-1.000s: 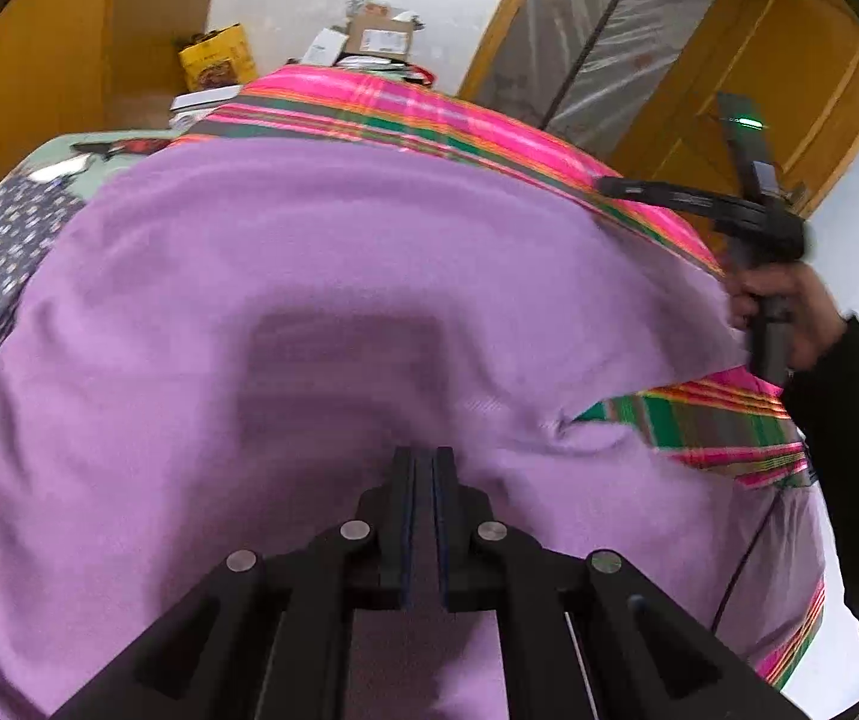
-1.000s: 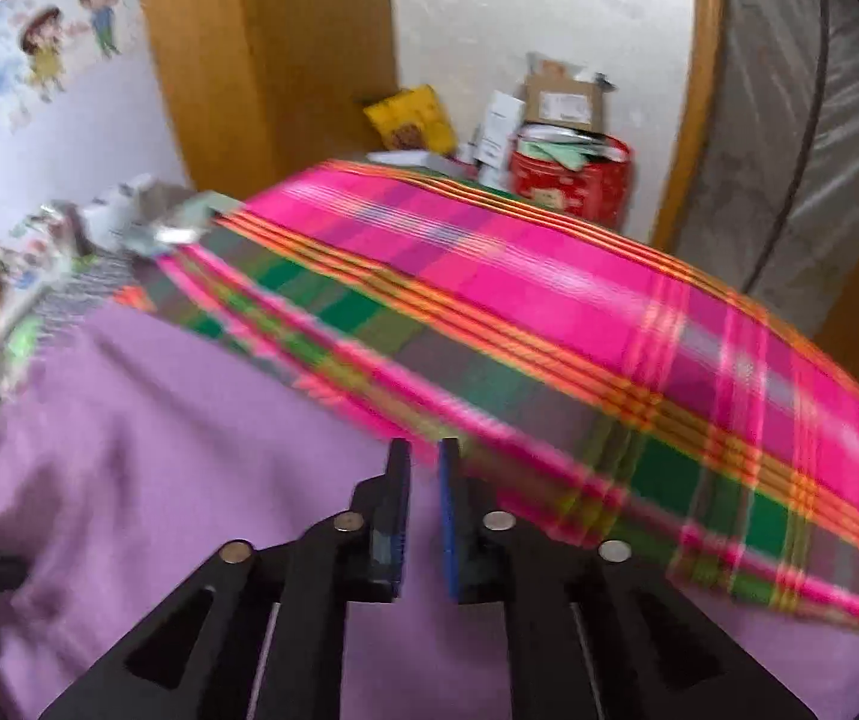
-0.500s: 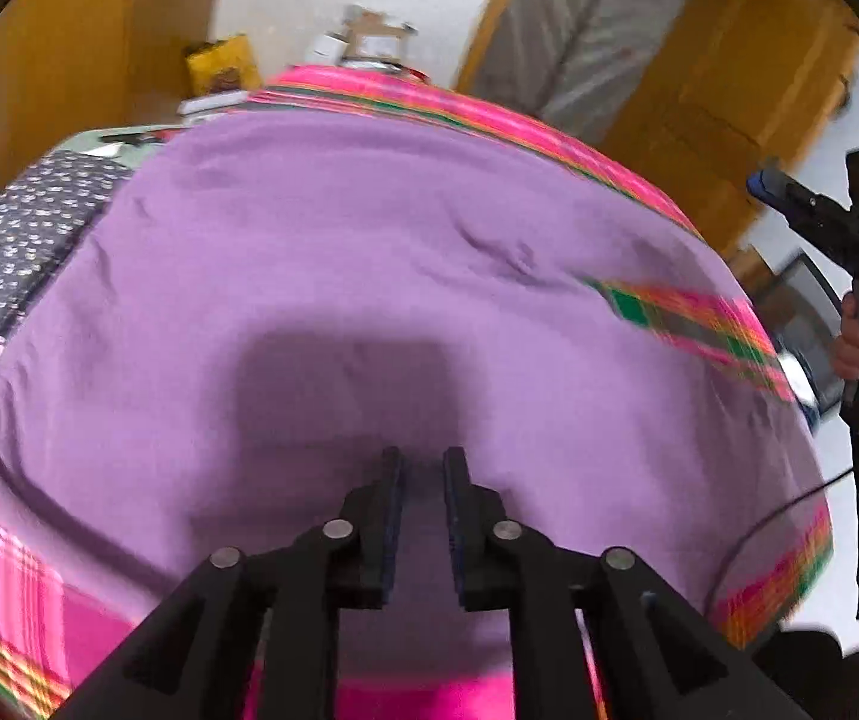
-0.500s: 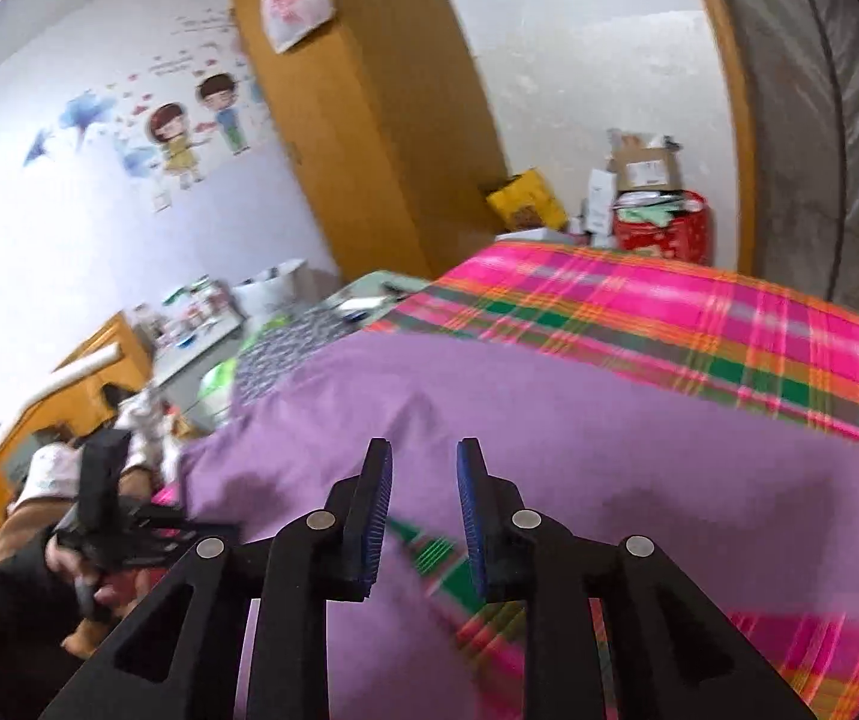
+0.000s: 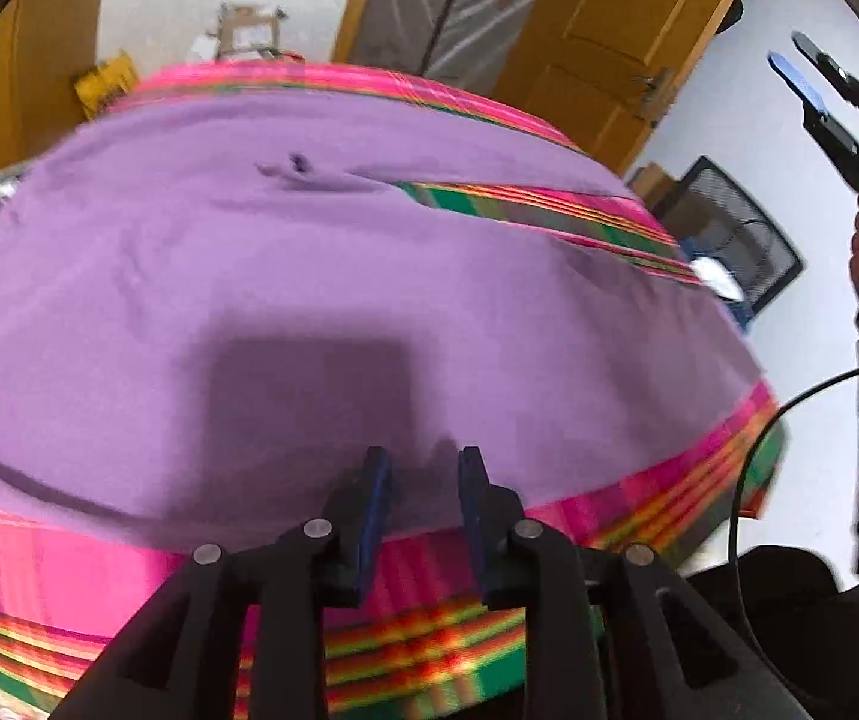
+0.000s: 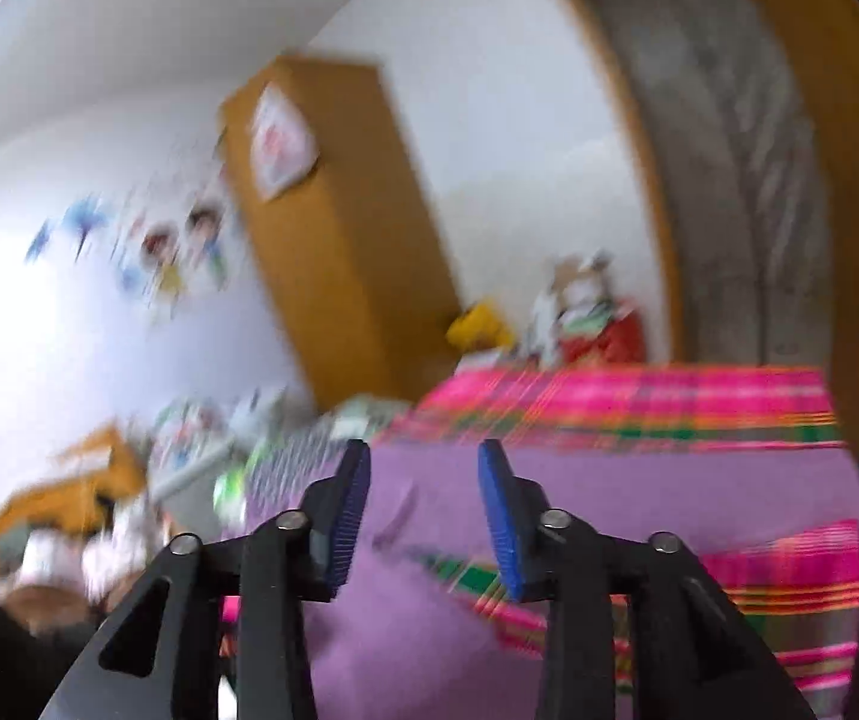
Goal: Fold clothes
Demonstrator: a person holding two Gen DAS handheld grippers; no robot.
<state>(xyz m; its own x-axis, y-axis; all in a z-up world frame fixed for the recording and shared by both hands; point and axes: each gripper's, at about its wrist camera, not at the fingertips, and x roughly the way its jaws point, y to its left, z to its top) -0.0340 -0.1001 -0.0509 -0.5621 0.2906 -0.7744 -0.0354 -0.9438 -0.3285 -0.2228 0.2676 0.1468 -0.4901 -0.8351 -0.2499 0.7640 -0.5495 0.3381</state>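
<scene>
Plain purple garment spread over a hot-pink plaid blanket with green, orange and yellow stripes, black grippers with blue pads, mustard-wood door, yellow box, red bin.

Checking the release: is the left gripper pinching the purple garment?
No, the left gripper is open, nothing between its pads, above the purple garment.

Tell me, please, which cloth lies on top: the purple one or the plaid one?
The purple cloth lies on top, spread over the pink plaid cloth, which shows only at its edges and through one gap.
</scene>
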